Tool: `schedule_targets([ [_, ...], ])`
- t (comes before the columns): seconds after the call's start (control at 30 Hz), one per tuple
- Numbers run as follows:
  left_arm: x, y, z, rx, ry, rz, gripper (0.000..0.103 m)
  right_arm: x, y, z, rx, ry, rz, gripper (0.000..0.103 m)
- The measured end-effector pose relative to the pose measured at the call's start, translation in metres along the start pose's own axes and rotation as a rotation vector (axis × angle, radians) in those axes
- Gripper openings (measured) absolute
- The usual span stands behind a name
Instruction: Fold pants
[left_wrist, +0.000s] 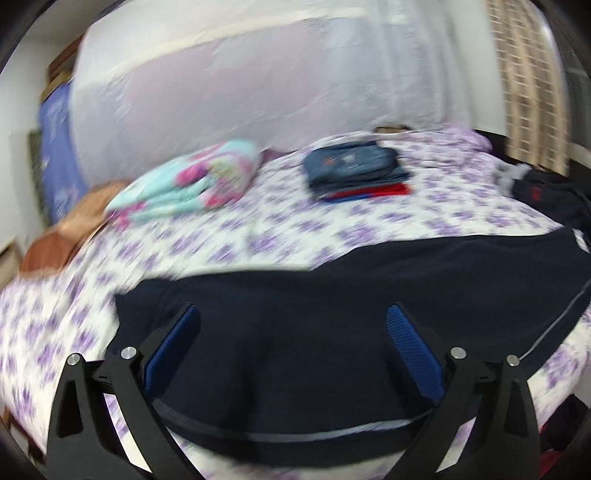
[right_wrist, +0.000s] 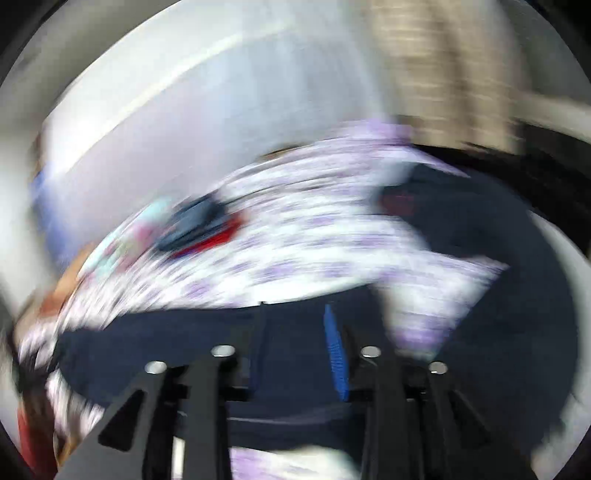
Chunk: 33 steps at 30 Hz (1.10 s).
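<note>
Pants lie flat beneath left hand-held gripper, spread wide; right hand-held gripper seemingly part-open.

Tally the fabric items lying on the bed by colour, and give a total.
Dark navy, spread flat in front: 1, the pants
Dark navy, heaped at the right edge: 1, a bundle
Blue and red: 1, a folded stack
Turquoise and pink: 1, a folded blanket
Total: 4

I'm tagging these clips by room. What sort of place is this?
Most likely a bedroom. The dark pants lie on a bed with a purple-flowered sheet, folded clothes are stacked further back on it, and a curtain hangs behind.
</note>
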<state>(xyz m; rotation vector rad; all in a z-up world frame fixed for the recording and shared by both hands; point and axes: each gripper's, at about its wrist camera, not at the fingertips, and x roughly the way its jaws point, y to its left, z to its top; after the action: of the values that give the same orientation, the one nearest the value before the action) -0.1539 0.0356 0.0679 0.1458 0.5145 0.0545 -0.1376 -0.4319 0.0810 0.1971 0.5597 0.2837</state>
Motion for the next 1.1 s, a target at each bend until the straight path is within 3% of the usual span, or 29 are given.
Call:
schedule_targets([
  [0.1,0.036,-0.028,-0.001,0.041,0.094,-0.047,0.098,0.058,0.068,-0.012,-0.172,0.129,0.095,0.050],
  [0.17,0.075,-0.034,-0.023,0.055,0.256,-0.024,0.099,0.102,0.094,-0.033,-0.234,0.257,0.101,0.056],
  [0.2,0.081,-0.028,-0.028,0.018,0.299,-0.063,0.099,0.125,0.099,-0.046,-0.239,0.355,0.102,0.061],
  [0.27,0.073,0.002,-0.030,-0.109,0.281,-0.164,0.099,0.131,0.106,-0.054,-0.299,0.331,0.068,0.065],
  [0.3,0.071,0.010,-0.031,-0.133,0.276,-0.162,0.099,0.131,0.112,-0.047,-0.322,0.371,0.050,0.065],
  [0.4,0.061,0.038,-0.023,-0.276,0.234,-0.204,0.098,0.121,0.127,-0.012,-0.234,0.307,0.204,0.065],
  [0.5,0.053,0.050,-0.004,-0.354,0.152,-0.242,0.098,0.129,0.162,0.015,-0.238,0.263,0.264,0.068],
  [0.57,0.061,0.042,0.004,-0.281,0.155,-0.148,0.098,0.150,0.189,0.016,-0.258,0.292,0.300,0.075],
  [0.6,0.073,0.036,0.001,-0.213,0.190,-0.047,0.098,0.158,0.198,0.010,-0.262,0.330,0.317,0.075],
  [0.67,0.108,0.027,-0.023,-0.070,0.316,0.065,0.099,0.199,0.214,-0.019,-0.286,0.523,0.331,0.079],
  [0.73,0.096,0.024,-0.025,-0.043,0.268,0.052,0.098,0.198,0.223,-0.028,-0.385,0.485,0.306,0.080],
  [0.8,0.091,0.027,-0.029,-0.056,0.246,0.033,0.098,0.187,0.225,-0.013,-0.380,0.481,0.358,0.076],
  [0.87,0.090,0.031,-0.028,-0.077,0.235,0.021,0.098,0.178,0.225,0.010,-0.374,0.394,0.390,0.071],
  [0.97,0.088,0.032,-0.026,-0.107,0.223,0.026,0.098,0.181,0.245,0.034,-0.478,0.290,0.342,0.061],
  [1.03,0.086,0.028,-0.027,-0.099,0.222,0.036,0.098,0.199,0.261,0.038,-0.519,0.291,0.322,0.051],
  [1.1,0.085,0.028,-0.028,-0.098,0.222,0.036,0.098,0.223,0.275,0.038,-0.539,0.330,0.331,0.051],
])
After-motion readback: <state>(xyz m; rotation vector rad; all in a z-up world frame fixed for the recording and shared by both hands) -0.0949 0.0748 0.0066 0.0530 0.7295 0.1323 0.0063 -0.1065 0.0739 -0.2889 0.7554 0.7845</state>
